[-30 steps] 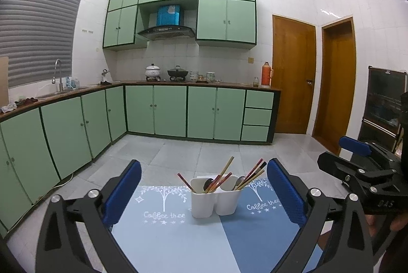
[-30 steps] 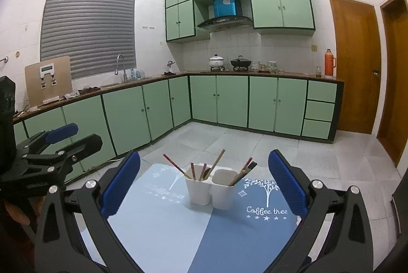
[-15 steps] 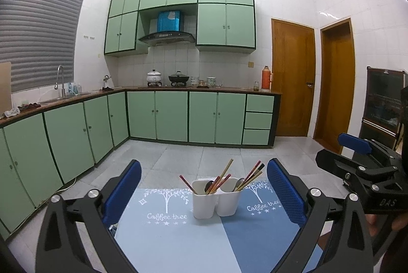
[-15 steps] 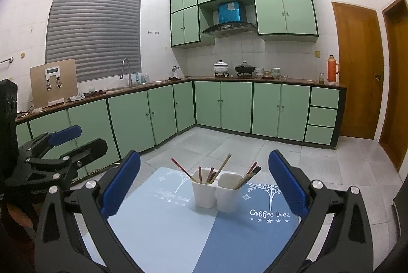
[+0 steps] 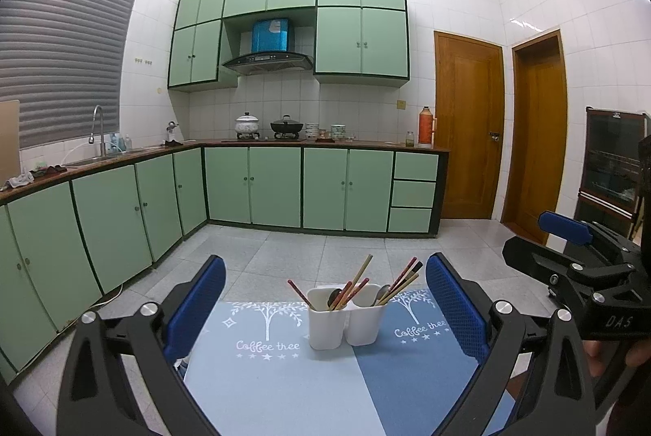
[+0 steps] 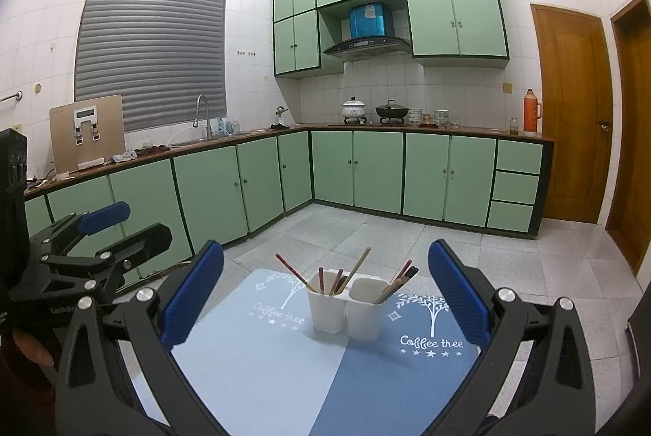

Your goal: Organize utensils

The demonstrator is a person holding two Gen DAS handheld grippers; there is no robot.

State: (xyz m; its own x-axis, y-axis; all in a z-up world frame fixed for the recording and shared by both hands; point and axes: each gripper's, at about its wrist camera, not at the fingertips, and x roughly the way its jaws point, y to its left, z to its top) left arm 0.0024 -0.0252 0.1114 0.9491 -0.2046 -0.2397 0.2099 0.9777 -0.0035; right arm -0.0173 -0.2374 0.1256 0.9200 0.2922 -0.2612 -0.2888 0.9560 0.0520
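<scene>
Two grippers hang wide open and empty: left gripper [image 5: 325, 307] and right gripper [image 6: 325, 299], each well back from the work. Just beyond them lies the blue table mat [image 5: 285, 387], and out near its far edge stands the white twin-cup holder [image 5: 346, 320]. Chopsticks [image 5: 358, 275] and spoons [image 5: 334, 296] lean out of both cups, mixed together. They look light, stiff and slick, so I'd pinch a chopstick high on its free shaft, gently. Farther off, green cabinets [image 5: 276, 185] line the kitchen.
</scene>
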